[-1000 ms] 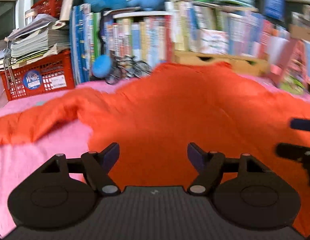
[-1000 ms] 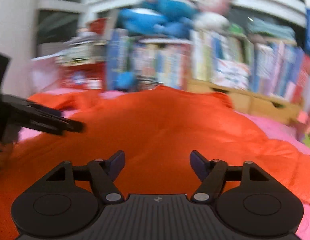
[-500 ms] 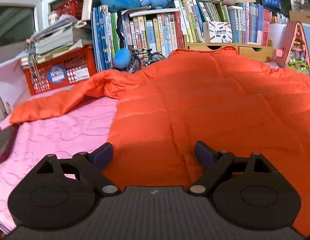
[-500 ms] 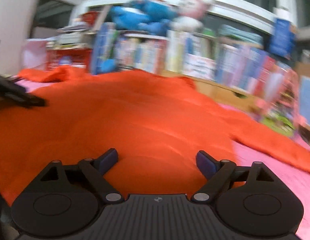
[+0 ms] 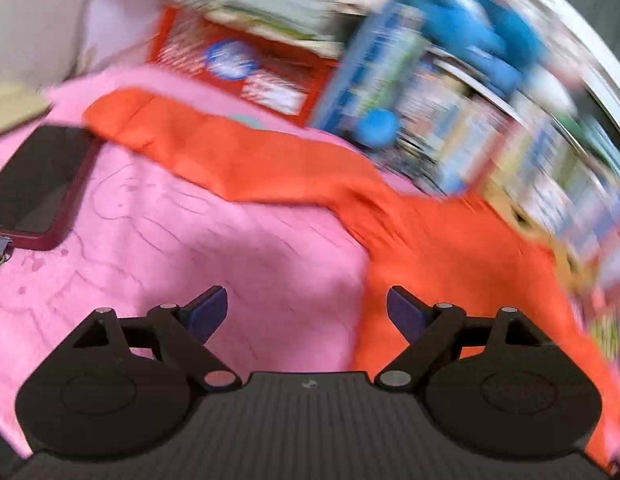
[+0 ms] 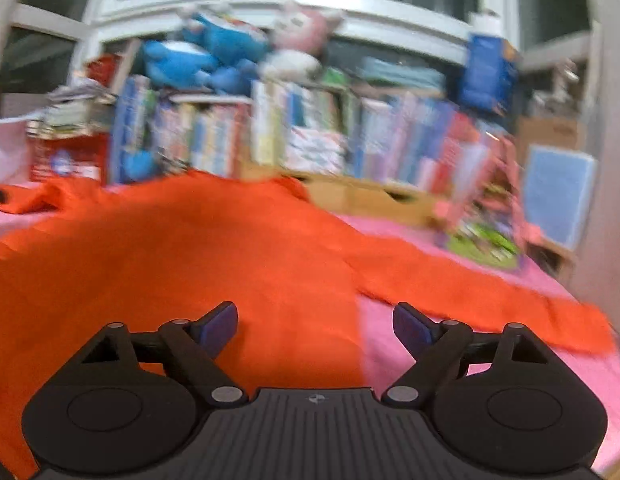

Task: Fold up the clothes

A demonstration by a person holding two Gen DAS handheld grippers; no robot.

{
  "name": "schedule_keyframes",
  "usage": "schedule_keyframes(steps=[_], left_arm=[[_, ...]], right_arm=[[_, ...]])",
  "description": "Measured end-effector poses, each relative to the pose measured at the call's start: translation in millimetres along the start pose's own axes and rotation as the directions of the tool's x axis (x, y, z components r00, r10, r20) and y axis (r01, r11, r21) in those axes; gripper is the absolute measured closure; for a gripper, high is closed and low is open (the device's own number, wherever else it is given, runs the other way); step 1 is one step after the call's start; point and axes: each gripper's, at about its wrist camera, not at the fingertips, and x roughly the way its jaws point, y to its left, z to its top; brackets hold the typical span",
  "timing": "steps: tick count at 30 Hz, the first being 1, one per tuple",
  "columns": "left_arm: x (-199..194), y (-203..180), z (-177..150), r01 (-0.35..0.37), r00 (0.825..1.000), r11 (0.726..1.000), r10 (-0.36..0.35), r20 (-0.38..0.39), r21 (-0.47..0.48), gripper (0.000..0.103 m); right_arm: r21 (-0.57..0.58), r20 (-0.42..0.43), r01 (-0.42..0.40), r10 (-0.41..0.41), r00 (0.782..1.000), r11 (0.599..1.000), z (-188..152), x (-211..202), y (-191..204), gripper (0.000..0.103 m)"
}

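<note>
An orange puffer jacket (image 5: pixel 450 248) lies spread on a pink quilted cover (image 5: pixel 229 248). Its left sleeve (image 5: pixel 213 152) stretches away toward the upper left in the left wrist view. My left gripper (image 5: pixel 307 308) hangs open over the pink cover, just left of the jacket's side edge, holding nothing. In the right wrist view the jacket (image 6: pixel 181 256) fills the left and middle, and its right sleeve (image 6: pixel 490 296) runs out to the right. My right gripper (image 6: pixel 314 322) is open above the jacket's right edge, empty. Both views are motion-blurred.
A dark tablet in a maroon case (image 5: pixel 33 184) lies on the cover at the left. Behind the jacket stand a red crate (image 5: pixel 245 68), a row of books (image 6: pixel 310 136) with plush toys (image 6: pixel 213 56) on top, and a wooden drawer box (image 6: pixel 370 200).
My left gripper has swung left and tilted, from over the jacket's body to over the pink cover by its left edge. My right gripper has shifted right toward the right sleeve.
</note>
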Motion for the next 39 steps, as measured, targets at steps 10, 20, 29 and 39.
schedule_keyframes(steps=[10, 20, 29, 39], left_arm=[[90.5, 47.2, 66.4, 0.011, 0.987, 0.963, 0.033, 0.156, -0.271, 0.017], [75.4, 27.7, 112.8, -0.286, 0.892, 0.955, 0.296, 0.341, -0.08, 0.101], [62.7, 4.2, 108.5, -0.585, 0.788, 0.81, 0.555, 0.267, 0.04, 0.075], [60.9, -162.7, 17.6, -0.059, 0.985, 0.852, -0.034, 0.167, 0.52, 0.037]], right_arm=[[-0.098, -0.011, -0.072, 0.071, 0.997, 0.993, 20.1, 36.3, 52.2, 0.018], [-0.12, -0.098, -0.03, 0.019, 0.995, 0.992, 22.8, 59.5, 60.5, 0.017], [-0.094, -0.139, -0.048, 0.035, 0.99, 0.994, 17.8, 68.9, 55.8, 0.014], [0.038, -0.145, -0.135, 0.14, 0.979, 0.99, 28.7, 71.6, 36.0, 0.013]])
